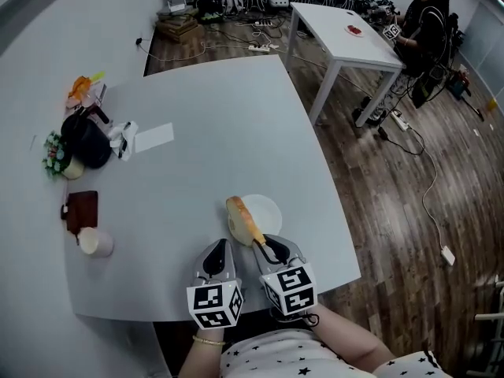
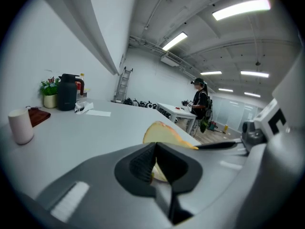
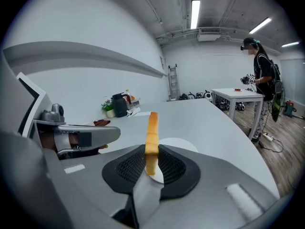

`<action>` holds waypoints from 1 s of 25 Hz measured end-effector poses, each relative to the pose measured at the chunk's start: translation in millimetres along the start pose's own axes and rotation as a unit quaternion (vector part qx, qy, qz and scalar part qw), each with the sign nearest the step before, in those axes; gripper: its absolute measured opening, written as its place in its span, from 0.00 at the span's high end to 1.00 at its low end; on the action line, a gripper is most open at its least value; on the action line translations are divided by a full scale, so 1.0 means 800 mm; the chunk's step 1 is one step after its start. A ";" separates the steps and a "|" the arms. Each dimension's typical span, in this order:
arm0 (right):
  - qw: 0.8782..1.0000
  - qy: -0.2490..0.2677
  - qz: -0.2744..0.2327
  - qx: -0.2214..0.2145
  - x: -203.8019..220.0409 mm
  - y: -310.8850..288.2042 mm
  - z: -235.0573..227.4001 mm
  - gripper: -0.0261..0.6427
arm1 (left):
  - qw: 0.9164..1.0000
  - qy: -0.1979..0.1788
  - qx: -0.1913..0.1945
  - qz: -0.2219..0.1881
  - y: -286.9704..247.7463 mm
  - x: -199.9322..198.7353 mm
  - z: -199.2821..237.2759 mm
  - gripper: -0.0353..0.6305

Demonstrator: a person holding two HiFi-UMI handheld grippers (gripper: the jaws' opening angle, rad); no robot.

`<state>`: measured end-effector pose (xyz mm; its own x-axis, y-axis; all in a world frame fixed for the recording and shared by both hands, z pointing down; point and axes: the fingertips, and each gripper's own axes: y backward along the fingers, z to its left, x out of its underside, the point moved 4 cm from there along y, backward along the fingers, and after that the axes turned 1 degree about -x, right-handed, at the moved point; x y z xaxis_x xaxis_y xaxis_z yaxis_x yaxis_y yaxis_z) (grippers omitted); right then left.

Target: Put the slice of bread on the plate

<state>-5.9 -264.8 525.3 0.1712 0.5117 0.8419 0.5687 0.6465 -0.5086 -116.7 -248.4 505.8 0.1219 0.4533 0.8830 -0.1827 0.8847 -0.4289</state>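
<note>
Right gripper [image 1: 264, 246] is clamping the tan, brown-crusted bread slice [image 1: 244, 220] on edge, long axis toward 11 o'clock, above the 9 o'clock rim of the round white plate [image 1: 270, 209]; left gripper [image 1: 216, 260], jaws together, is carrying nothing.

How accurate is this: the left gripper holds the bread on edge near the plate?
One thing is wrong: the right gripper, not the left, holds the bread on edge near the plate. The right gripper view shows the slice clamped between its jaws. The left gripper has its jaws together on nothing.
</note>
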 end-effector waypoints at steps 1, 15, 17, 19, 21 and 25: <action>1.000 0.002 0.002 0.006 0.002 -0.002 -0.005 0.84 | 1.000 0.001 0.000 0.001 -0.003 0.001 0.001 0.94; 0.998 0.013 0.032 0.059 0.017 -0.011 -0.048 0.64 | 1.000 -0.001 0.009 0.016 -0.013 0.006 -0.007 0.94; 0.997 0.014 0.039 0.066 0.025 -0.012 -0.052 0.62 | 1.000 -0.001 0.008 0.016 -0.013 0.006 -0.007 0.94; 0.996 0.017 0.047 0.077 0.033 -0.013 -0.055 0.57 | 1.000 -0.001 0.008 0.016 -0.013 0.006 -0.006 0.94; 0.994 0.022 0.054 0.089 0.038 -0.014 -0.059 0.51 | 1.000 -0.001 0.008 0.015 -0.012 0.007 -0.006 0.94; 0.994 0.023 0.044 0.094 0.036 -0.008 -0.057 0.49 | 1.000 -0.001 0.010 0.014 -0.009 0.009 -0.009 0.94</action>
<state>32.2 -280.5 561.0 0.2527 0.5482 0.7972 0.3894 0.6966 -0.6025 -107.3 -250.7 513.6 0.1151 0.4779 0.8708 -0.2060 0.8691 -0.4497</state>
